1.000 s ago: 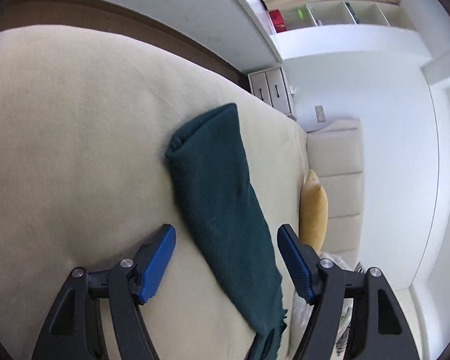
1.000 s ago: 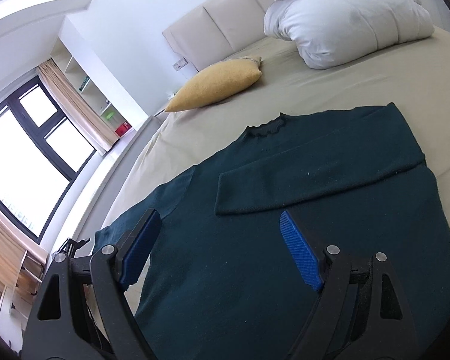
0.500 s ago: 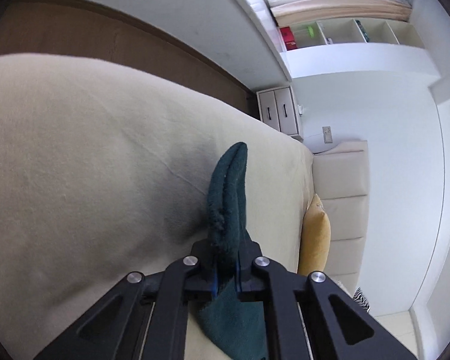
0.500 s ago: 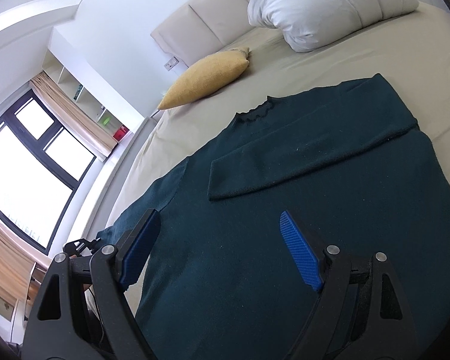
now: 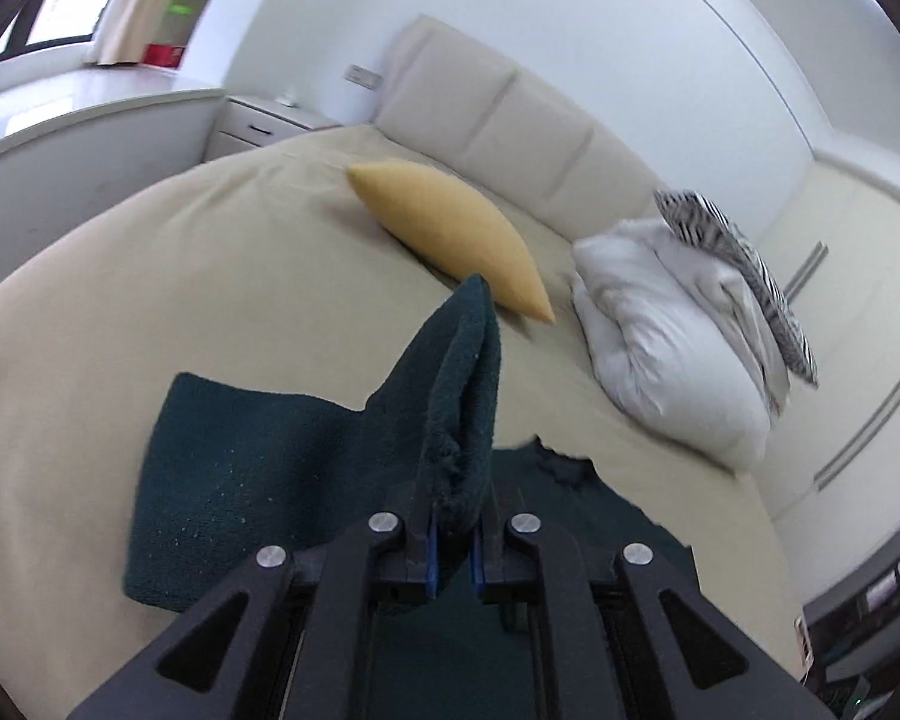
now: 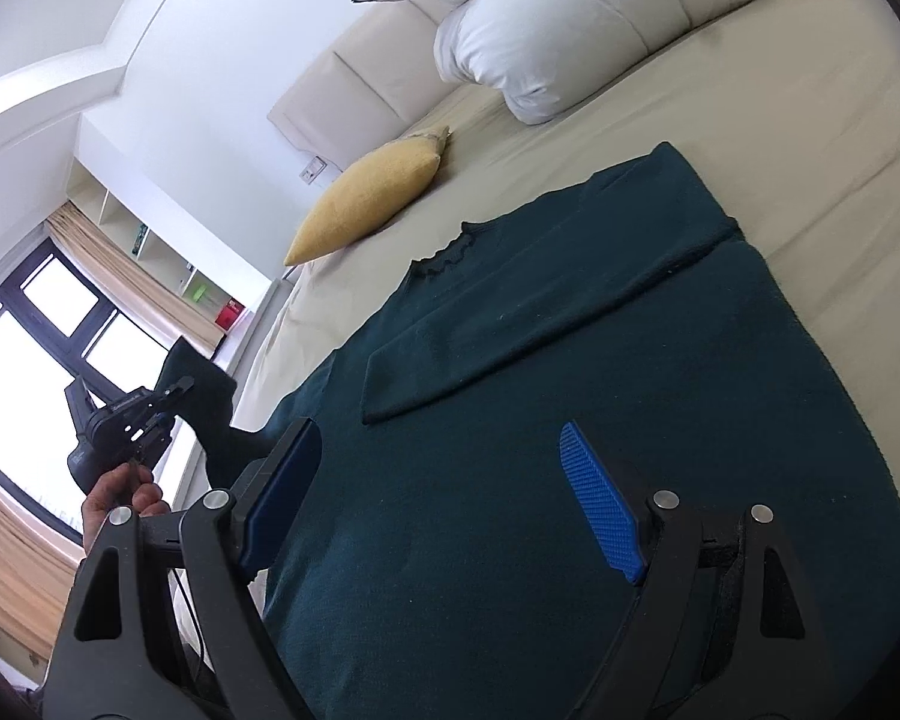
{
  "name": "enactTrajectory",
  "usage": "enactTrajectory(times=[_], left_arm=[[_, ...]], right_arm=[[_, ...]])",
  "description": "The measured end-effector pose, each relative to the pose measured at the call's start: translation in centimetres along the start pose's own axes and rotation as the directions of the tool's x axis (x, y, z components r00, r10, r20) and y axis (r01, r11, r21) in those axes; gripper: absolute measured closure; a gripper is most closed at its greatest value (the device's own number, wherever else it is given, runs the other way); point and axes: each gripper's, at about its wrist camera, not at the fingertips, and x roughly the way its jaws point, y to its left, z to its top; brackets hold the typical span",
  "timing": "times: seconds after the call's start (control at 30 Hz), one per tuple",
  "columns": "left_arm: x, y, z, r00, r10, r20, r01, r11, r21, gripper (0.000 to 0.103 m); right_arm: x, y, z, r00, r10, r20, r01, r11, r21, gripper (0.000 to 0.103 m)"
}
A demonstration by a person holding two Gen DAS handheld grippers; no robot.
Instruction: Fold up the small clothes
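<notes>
A dark green sweater (image 6: 540,420) lies flat on the beige bed, its right sleeve (image 6: 546,312) folded across the chest. My left gripper (image 5: 453,564) is shut on the cuff of the left sleeve (image 5: 462,396) and holds it raised off the bed; it also shows in the right wrist view (image 6: 168,396) at the left, with the sleeve hanging from it. My right gripper (image 6: 438,504) is open and empty, hovering above the sweater's lower body.
A yellow cushion (image 5: 450,234) and a white pillow (image 5: 672,348) with a striped item on top lie near the headboard (image 5: 510,120). A nightstand (image 5: 258,126) and a window ledge stand to the left of the bed.
My left gripper closed on the sleeve cuff, lifted it off the bed and swung toward the sweater's body. My right gripper stayed open above the sweater.
</notes>
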Motion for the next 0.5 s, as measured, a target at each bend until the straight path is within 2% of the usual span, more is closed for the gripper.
enactTrajectory(times=[0.13, 0.27, 0.3, 0.33, 0.37, 0.4, 0.43, 0.47, 0.5], left_arm=[[5.6, -7.1, -3.6, 0.995, -0.018, -0.098, 0.028, 0.994, 0.106, 0.095], [9.9, -10.1, -7.4, 0.983, 0.011, -0.183, 0.021, 0.985, 0.171, 0.093], [10.5, -9.7, -8.4, 0.978, 0.018, -0.208, 0.020, 0.984, 0.176, 0.083], [12.2, -9.8, -9.5, 0.964, 0.017, -0.265, 0.032, 0.983, 0.178, 0.065], [12.8, -9.3, -10.5, 0.949, 0.018, -0.314, 0.040, 0.983, 0.177, 0.057], [13.0, -8.6, -11.1, 0.937, 0.015, -0.348, 0.049, 0.983, 0.175, 0.051], [12.9, -8.2, -11.6, 0.934, 0.004, -0.356, 0.064, 0.982, 0.180, 0.051], [12.2, -8.1, -11.7, 0.942, -0.007, -0.336, 0.078, 0.977, 0.200, 0.049], [11.6, -8.1, -11.5, 0.942, -0.012, -0.334, 0.087, 0.973, 0.212, 0.043]], right_arm=[[-1.0, -2.0, 0.2, 1.000, -0.007, 0.026, 0.006, 0.999, 0.044, 0.022], [-1.4, -3.5, 0.6, 0.999, -0.004, 0.047, -0.001, 0.995, 0.100, 0.022], [-1.4, -3.7, 0.6, 0.999, -0.006, 0.046, 0.001, 0.994, 0.108, 0.022], [-1.2, -3.9, 0.5, 0.999, -0.012, 0.042, 0.007, 0.994, 0.113, 0.021], [-1.1, -4.0, 0.4, 0.999, -0.021, 0.036, 0.016, 0.993, 0.116, 0.021], [-0.9, -4.1, 0.3, 0.999, -0.025, 0.030, 0.021, 0.993, 0.119, 0.021], [-0.6, -4.2, 0.2, 0.999, -0.027, 0.021, 0.024, 0.992, 0.121, 0.021], [-0.2, -4.3, 0.2, 0.999, -0.031, 0.008, 0.030, 0.992, 0.124, 0.021], [0.2, -4.3, 0.3, 0.999, -0.033, -0.002, 0.033, 0.991, 0.126, 0.021]])
